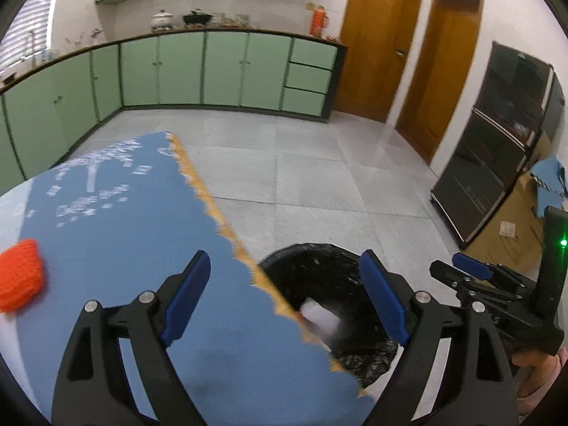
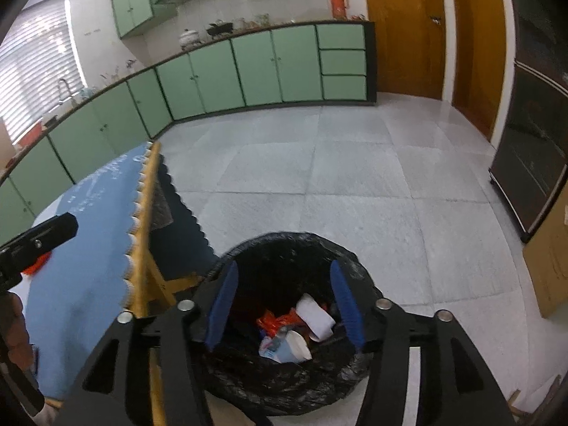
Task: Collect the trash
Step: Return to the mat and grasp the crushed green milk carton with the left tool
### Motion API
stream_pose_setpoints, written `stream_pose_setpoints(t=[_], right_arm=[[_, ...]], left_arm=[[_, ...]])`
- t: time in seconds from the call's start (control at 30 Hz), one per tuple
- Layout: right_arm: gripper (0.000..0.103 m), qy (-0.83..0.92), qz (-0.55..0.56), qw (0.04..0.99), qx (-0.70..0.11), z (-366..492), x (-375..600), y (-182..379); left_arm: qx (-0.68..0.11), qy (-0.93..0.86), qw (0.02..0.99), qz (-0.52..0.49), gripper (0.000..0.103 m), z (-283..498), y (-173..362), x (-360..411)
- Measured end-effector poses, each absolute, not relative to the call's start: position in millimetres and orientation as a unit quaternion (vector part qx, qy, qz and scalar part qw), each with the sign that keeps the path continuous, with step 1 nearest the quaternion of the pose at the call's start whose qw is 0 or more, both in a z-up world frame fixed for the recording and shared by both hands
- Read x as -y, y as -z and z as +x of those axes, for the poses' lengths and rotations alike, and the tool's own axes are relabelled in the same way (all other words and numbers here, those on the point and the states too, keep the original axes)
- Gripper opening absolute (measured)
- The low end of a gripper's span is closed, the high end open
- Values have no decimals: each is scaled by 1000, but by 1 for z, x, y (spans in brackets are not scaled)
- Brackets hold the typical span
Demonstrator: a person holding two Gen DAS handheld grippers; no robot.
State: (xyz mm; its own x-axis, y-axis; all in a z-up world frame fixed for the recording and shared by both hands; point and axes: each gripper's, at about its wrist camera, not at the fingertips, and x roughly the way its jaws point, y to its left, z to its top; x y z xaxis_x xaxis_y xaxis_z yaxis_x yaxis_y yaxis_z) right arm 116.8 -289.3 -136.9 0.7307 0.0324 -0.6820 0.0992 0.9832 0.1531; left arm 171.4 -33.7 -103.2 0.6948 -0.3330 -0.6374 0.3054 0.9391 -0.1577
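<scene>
The right gripper (image 2: 282,305) hangs over the black-lined trash bin (image 2: 245,376), its blue fingers (image 2: 222,307) apart with nothing between them; only this view looks into the bin, where a white paper piece (image 2: 316,316), orange wrappers (image 2: 275,319) and a pale cup (image 2: 289,346) lie at the bottom. The left gripper (image 1: 284,294) stands with its fingers (image 1: 186,298) wide and empty, half over the blue cloth (image 1: 117,234) on the worktop and half over the bin (image 1: 319,269), which its view shows only in part, cut by the cloth's scalloped edge, with one blurred white scrap (image 1: 319,316) inside. That view alone shows an orange knitted thing (image 1: 19,277) lying on the cloth at the left, cut off by the picture's rim and too soft to name; in the right view only a sliver of orange peeps from behind the other gripper's dark body. The bin stands on the floor just beside the worktop's wooden edge (image 2: 145,234). Beyond lie pale grey floor tiles (image 2: 355,177), then green cabinets (image 2: 255,71) under a dark counter bearing pots and an orange flask (image 2: 337,3), brown doors (image 1: 380,39) and a dark glass-fronted cabinet (image 1: 497,135) at the right.
</scene>
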Motion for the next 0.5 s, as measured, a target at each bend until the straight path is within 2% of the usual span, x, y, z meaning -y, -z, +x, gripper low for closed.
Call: stream_pose_setpoints(t=[0.17, 0.5], right_arm=[[66, -39, 74, 936, -342, 113, 249, 117], [67, -178, 52, 934, -305, 100, 150, 94]], left_arm=[[-326, 117, 938, -27, 84, 146, 83, -18], [-302, -18, 953, -37, 84, 76, 67, -124]])
